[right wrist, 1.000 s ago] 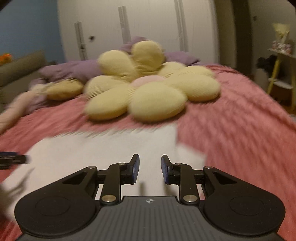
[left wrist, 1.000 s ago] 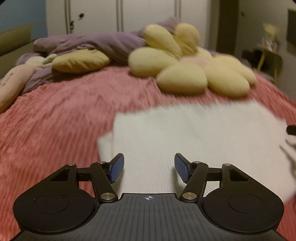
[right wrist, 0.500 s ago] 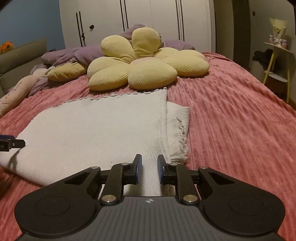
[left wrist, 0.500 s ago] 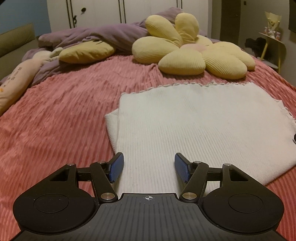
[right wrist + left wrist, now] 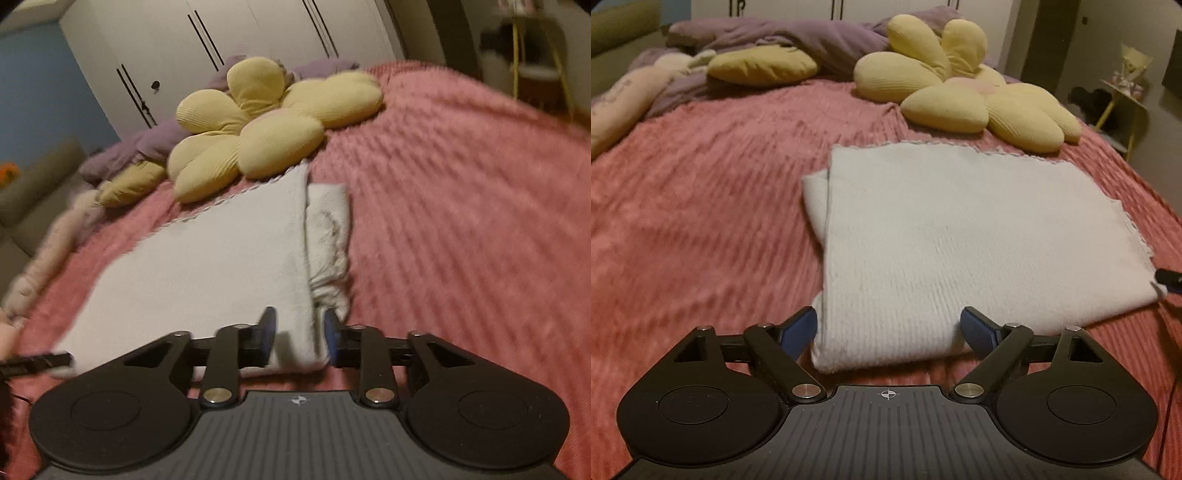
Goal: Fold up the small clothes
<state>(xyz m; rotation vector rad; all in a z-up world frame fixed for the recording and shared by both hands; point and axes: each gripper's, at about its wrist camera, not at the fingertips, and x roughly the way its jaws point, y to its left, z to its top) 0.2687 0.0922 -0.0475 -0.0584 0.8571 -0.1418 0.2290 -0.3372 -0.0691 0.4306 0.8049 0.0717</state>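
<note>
With the white knit garment (image 5: 964,236) lying part-folded on the pink bed (image 5: 701,206), both jaws spread and empty, the left hand-held gripper (image 5: 888,328) could pinch only the top layer while the right hand-held gripper (image 5: 300,334), tilted toward 11 o'clock, drags the stacked edge askew

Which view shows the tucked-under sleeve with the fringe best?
The right wrist view: the sleeve lies in plain sight beside the folded white garment, fringe visible. The left wrist view shows only the garment's frayed right edge, with the sleeve hidden.
</note>
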